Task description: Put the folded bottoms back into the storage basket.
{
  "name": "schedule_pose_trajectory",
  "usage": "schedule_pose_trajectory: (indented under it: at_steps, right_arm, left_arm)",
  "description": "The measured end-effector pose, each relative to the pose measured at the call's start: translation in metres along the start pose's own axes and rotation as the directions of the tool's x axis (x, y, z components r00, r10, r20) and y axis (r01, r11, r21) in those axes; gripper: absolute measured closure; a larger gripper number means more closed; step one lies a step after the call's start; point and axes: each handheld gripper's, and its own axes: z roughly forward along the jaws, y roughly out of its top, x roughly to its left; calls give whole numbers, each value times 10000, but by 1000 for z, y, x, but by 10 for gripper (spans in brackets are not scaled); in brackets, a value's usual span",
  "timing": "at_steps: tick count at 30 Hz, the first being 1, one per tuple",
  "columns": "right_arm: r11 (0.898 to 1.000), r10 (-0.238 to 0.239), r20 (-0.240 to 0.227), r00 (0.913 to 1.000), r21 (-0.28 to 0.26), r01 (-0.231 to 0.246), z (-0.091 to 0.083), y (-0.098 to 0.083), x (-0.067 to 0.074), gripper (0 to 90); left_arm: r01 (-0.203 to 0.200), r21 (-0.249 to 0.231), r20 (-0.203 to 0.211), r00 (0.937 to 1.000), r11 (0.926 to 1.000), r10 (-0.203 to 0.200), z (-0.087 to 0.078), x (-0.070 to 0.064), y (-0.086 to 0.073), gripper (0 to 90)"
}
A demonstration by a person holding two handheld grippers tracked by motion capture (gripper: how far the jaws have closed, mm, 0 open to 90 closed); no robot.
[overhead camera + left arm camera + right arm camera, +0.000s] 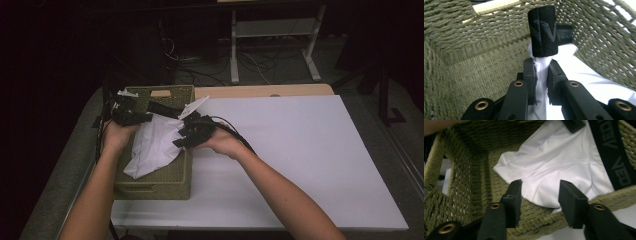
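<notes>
Olive-green woven rope forms the basket (165, 180) standing at the near left corner of a white worktop (300, 160), where a person's two forearms reach in from below. Inside the basket lies a white garment (152, 145) with a black elastic waistband (614, 157) bearing tone-on-tone lettering, most likely a pair of underwear, though the folds hide its full shape.

The left claw (131, 114), held at the basket's far left side, is closed tight on a bunched fold of the white fabric; in the left gripper view its two black jaws pinch the cloth between them, and a loop of the black waistband stands upright just beyond the tips, against the woven wall.

The right claw (192, 131) hovers over the basket's right rim, its cable (237, 135) trailing back along the wrist. In the right gripper view its jaws stand well apart and hold nothing, angled down over the near rim with the white fabric spread below and between them, the waistband running diagonally along the right side.

Beyond the worktop, a dim floor carries tangled cables (210, 70) and the white legs of a frame (272, 37).
</notes>
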Motion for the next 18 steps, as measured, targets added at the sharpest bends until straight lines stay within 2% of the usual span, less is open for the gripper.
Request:
schedule_pose_trajectory:
  at_steps: [2, 6, 9, 11, 13, 15, 18]
  right_arm:
    - [9997, 167, 104, 9998, -187, -165, -5, -1, -2, 446]
    - [9981, 329, 196, 9993, -521, -319, -14, -3, -6, 388]
    - [9965, 470, 269, 9985, -703, -450, -21, -5, -9, 362]
    - [9954, 546, 329, 9980, -800, -518, -25, -6, -11, 352]
    - [9946, 591, 427, 9973, -874, -552, -29, -7, -13, 344]
    - [9937, 631, 479, 9969, -957, -583, -34, -9, -14, 334]
    - [9921, 717, 548, 9959, -1068, -656, -40, -11, -17, 322]
  left_arm:
    - [-65, 117, -190, 9998, 9999, 68, 2, 2, 3, 782]
    - [90, 98, -281, 9996, 9999, -87, 8, 5, 6, 779]
    - [311, 89, -551, 9980, 9995, -306, 12, 10, 5, 759]
    - [583, 54, -778, 9953, 9983, -577, 13, 13, 4, 665]
    - [678, -43, -975, 9929, 9977, -679, 11, 14, 4, 539]
    - [660, -198, -1013, 9925, 9976, -676, 7, 13, 5, 469]
    - [641, -378, -772, 9948, 9972, -668, 2, 9, 7, 376]
